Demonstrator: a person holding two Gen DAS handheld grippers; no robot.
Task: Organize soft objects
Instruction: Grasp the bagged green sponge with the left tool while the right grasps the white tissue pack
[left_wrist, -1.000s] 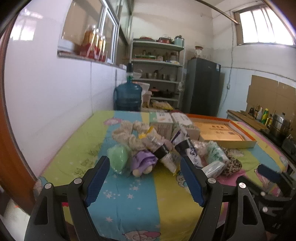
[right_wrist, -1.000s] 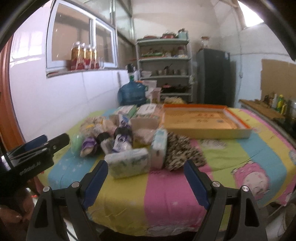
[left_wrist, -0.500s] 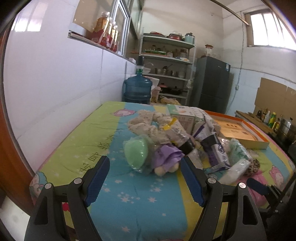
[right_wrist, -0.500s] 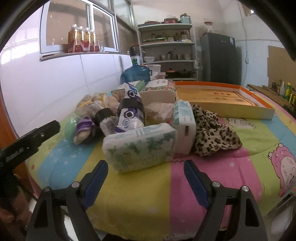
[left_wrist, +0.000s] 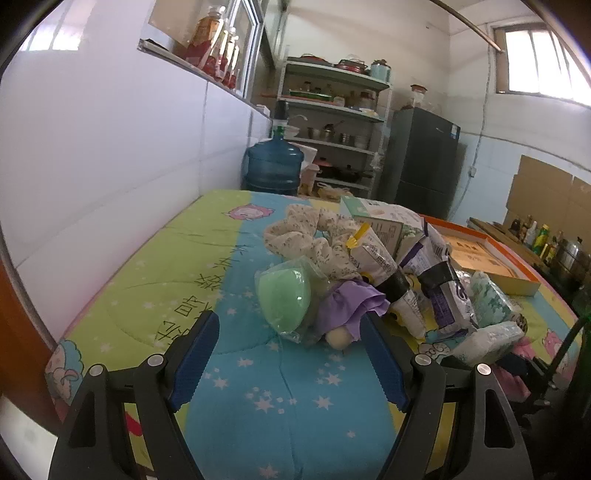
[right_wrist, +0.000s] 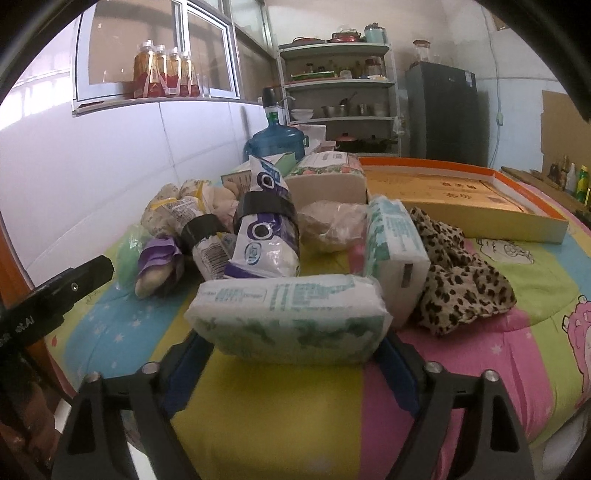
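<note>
**Sorting barely started: pile still intact, tray empty**

Left to right across the bed (left_wrist: 207, 369):

- Left claw (left_wrist: 288, 354) spread wide, nothing between the jaws. It points at the green sponge (left_wrist: 284, 299) in its clear bag and the purple plush (left_wrist: 351, 306) just beside it. Both lie on the quilt ahead of the tips, not touched
- Behind those: floral cloth (left_wrist: 310, 236), taped pouches (right_wrist: 266, 221), a clear bag (right_wrist: 332, 221) and boxes (right_wrist: 325, 173), all touching in one heap
- Right claw (right_wrist: 291, 354) has just been closing in on the tissue pack (right_wrist: 291, 314), which sits between the jaws. Pads are hidden behind the pack's ends, so no squeeze visible; I read it as not gripped yet
- Second tissue pack (right_wrist: 395, 240) stands on edge right behind it, leopard cloth (right_wrist: 461, 277) against its right side
- Orange tray (right_wrist: 517, 214) at far right looks empty, well apart from the heap

Judgement: nothing placed so far. Everything is left to do, and the front tissue pack looks like the first pick
</note>
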